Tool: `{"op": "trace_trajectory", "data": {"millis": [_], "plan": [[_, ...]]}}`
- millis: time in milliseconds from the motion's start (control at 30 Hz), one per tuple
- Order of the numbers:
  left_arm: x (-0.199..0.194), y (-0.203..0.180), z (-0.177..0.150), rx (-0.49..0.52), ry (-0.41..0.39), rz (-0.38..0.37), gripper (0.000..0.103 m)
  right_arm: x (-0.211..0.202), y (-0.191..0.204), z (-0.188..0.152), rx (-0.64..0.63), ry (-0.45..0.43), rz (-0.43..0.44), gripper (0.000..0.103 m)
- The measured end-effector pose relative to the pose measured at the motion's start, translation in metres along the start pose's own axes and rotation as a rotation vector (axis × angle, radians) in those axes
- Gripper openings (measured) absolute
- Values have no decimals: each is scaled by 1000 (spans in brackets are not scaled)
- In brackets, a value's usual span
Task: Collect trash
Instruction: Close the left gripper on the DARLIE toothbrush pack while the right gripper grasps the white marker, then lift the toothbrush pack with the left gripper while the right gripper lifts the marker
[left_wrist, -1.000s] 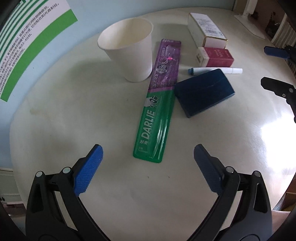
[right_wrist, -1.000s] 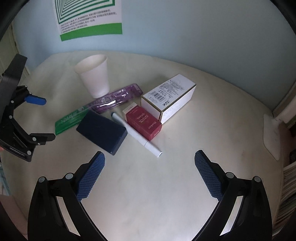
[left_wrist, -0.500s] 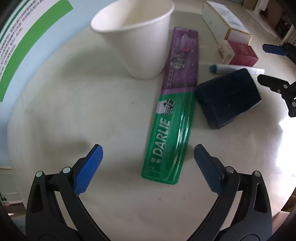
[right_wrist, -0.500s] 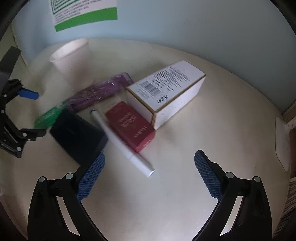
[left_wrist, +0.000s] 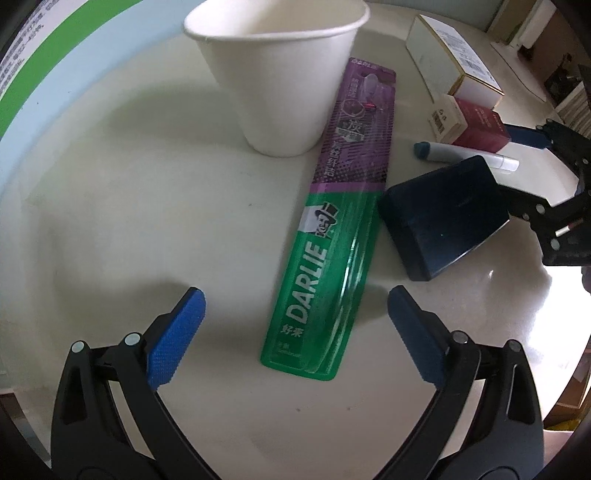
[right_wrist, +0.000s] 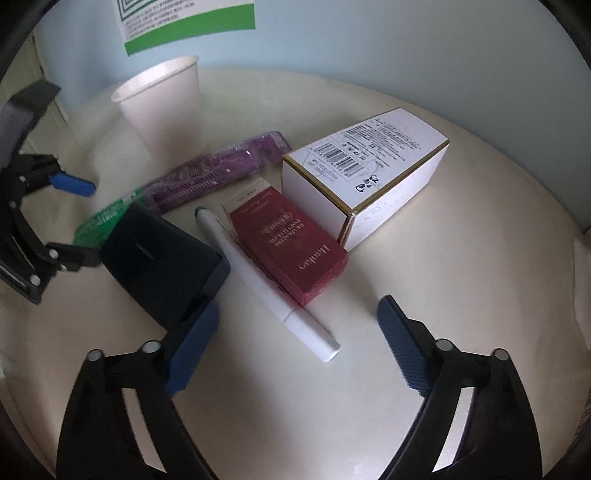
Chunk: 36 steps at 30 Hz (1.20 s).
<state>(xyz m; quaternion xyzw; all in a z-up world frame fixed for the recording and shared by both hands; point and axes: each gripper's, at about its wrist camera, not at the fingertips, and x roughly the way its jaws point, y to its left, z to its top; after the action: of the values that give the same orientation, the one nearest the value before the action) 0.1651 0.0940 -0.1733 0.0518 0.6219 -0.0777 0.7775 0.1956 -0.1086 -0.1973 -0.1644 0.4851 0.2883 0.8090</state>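
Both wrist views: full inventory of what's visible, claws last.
paper cup: 1, white, upright at the back of the table
toothbrush pack: 1, green and purple, flat beside the cup
dark box: 1, navy, right of the pack
pen: 1, white, between navy and red boxes
red box: 1, maroon, beside the pen
white box: 1, gold-edged, behind the red box
table: 1, cream, round
poster: 1, green and white, on the wall
left claw: open, over the pack's near end
right claw: open, around the pen's near end
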Motion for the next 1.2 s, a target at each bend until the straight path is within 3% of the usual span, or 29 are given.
{"op": "trace_trajectory", "data": {"millis": [33, 100, 133, 167, 200, 233, 267, 500, 733, 767, 833, 1200], "plan": [[0, 3, 0, 7, -1, -3, 93, -1, 2, 0, -4, -4, 4, 78], [-4, 0, -3, 37, -13, -10, 84, -4, 5, 0, -12, -11, 12, 63], [-7, -4, -3, 56, -21, -15, 71, -5, 7, 0, -19, -14, 20, 58], [-9, -6, -3, 74, -28, -19, 56, -6, 11, 4, -22, -14, 25, 44], [-12, -10, -4, 98, -37, -21, 49, -7, 11, 5, -23, -11, 35, 28], [-13, -11, -4, 102, -38, -25, 38, -7, 12, 6, -22, -5, 48, 23], [-14, -11, -5, 101, -36, -24, 38, -3, 18, 9, -23, -2, 50, 19], [-17, -1, -16, 95, -23, -29, 37, -4, 24, 8, 6, 22, 48, 13], [-28, -5, -23, 114, -41, -13, 36, -30, 26, 5, 28, -7, 56, 13], [-35, -8, -23, 115, -45, -17, 0, -35, 22, 4, 26, -10, 56, 13], [-41, -34, -21, 110, -49, -20, 0, -45, 18, 1, 24, -21, 49, 13], [-60, -48, -29, 112, -90, -21, 0, -85, 16, -14, 42, -80, -1, 13]]}}
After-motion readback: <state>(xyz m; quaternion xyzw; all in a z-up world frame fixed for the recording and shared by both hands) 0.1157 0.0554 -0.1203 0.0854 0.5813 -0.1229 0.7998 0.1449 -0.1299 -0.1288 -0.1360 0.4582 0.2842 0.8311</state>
